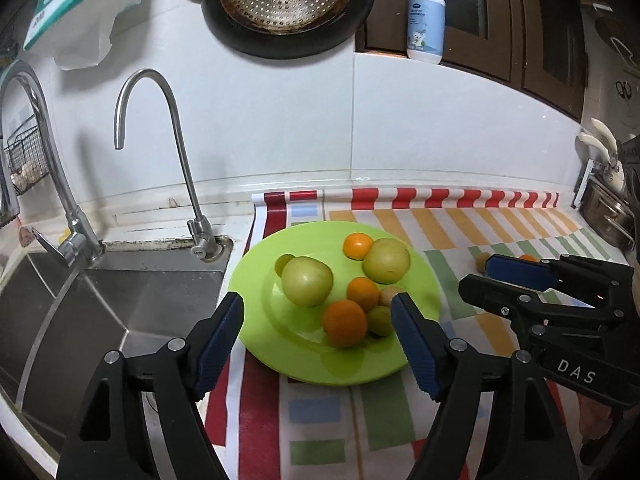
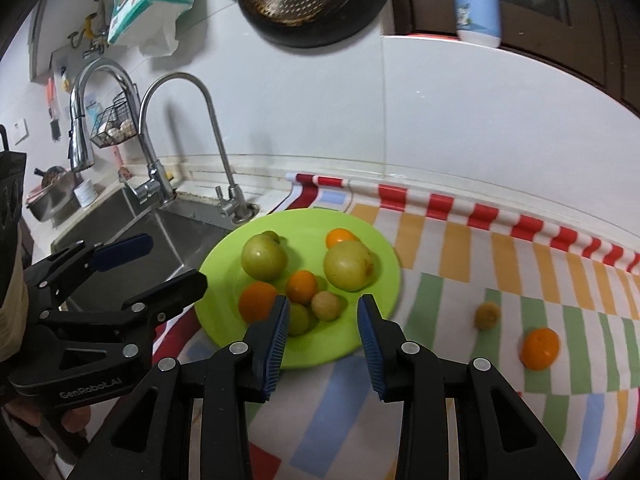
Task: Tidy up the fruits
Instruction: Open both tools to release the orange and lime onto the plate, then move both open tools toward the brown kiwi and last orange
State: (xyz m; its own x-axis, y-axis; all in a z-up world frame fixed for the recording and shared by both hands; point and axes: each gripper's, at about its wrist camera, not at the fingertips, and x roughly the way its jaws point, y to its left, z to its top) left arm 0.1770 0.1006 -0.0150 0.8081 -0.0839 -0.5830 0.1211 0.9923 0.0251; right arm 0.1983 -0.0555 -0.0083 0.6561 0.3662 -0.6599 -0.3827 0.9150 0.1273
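Note:
A lime-green plate sits on a striped cloth and holds two large green fruits, three oranges, and smaller green and brown fruits. My left gripper hovers over the plate's near side, open, with nothing between its pads. My right gripper hangs above the plate's near right edge, its jaws narrowly apart and empty. On the cloth to the right of the plate lie a small brownish fruit and a loose orange.
A steel sink with two faucets lies just left of the plate. A dark pan hangs on the wall above, and a pump bottle stands on the ledge. A metal pot sits far right.

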